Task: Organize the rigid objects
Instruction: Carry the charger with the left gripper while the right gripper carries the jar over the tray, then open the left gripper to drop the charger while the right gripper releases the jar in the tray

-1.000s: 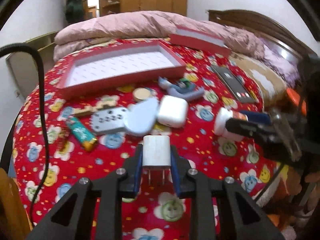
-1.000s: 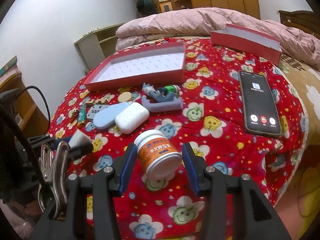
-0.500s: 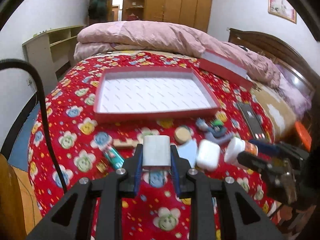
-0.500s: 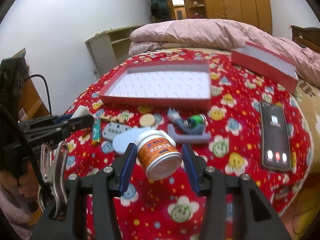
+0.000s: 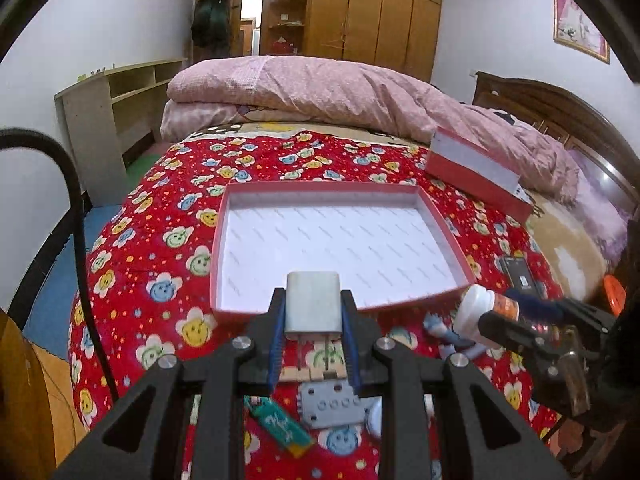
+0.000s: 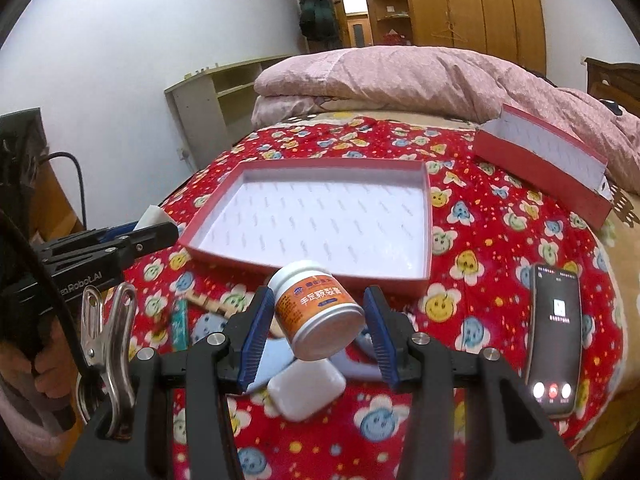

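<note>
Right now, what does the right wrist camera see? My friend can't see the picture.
The right gripper holds a small white jar with an orange label in the air, just in front of an empty red box with a white inside. Below lie a white case and a phone on a red smiley-flower blanket.

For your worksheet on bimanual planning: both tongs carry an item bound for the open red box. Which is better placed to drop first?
Probably left. The left tongs hold the white charger already at the red box near rim, centred; the right tongs' jar sits slightly short of it.
</note>
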### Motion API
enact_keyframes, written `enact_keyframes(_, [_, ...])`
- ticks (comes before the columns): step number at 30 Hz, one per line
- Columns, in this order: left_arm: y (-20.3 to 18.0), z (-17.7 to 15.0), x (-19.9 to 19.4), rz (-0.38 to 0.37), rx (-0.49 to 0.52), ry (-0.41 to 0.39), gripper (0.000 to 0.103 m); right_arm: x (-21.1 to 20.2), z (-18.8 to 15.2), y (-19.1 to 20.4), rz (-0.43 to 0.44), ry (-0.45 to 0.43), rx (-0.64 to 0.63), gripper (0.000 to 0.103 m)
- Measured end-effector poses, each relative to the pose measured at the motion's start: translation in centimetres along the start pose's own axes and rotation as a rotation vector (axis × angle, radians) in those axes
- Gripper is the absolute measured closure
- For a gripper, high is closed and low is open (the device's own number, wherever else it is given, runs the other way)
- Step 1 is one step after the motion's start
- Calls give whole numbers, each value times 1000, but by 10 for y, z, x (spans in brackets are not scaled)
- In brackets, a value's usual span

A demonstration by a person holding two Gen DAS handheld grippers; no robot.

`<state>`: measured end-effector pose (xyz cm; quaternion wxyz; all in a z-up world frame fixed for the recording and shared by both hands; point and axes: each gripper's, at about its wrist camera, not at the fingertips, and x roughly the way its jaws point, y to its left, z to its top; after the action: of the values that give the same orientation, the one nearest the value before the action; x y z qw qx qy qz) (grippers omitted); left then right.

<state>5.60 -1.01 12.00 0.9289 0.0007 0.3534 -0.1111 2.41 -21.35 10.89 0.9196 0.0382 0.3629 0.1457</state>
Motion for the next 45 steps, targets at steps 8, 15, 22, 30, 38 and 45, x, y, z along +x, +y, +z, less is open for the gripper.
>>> enact_keyframes(8, [-2, 26, 29, 28, 30, 14, 77, 27, 30, -15, -14, 21, 38, 55])
enact_keyframes(15, [-3, 44, 64, 34, 43, 53, 77, 58, 51, -23, -25, 49, 47, 55])
enact_keyframes(22, [4, 55, 104, 29, 14, 104, 77, 88, 68, -34, -23, 61, 64, 55])
enact_keyframes(30, [7, 61, 145, 33, -8, 156, 77, 120, 81, -47, -14, 78, 79, 55])
enact_keyframes(38, [7, 58, 172, 36, -10, 187, 77, 142, 81, -57, -19, 84, 79, 55])
enact_keyframes(45, [8, 57, 174, 41, -8, 154, 77, 152, 77, -57, -3, 101, 88, 54])
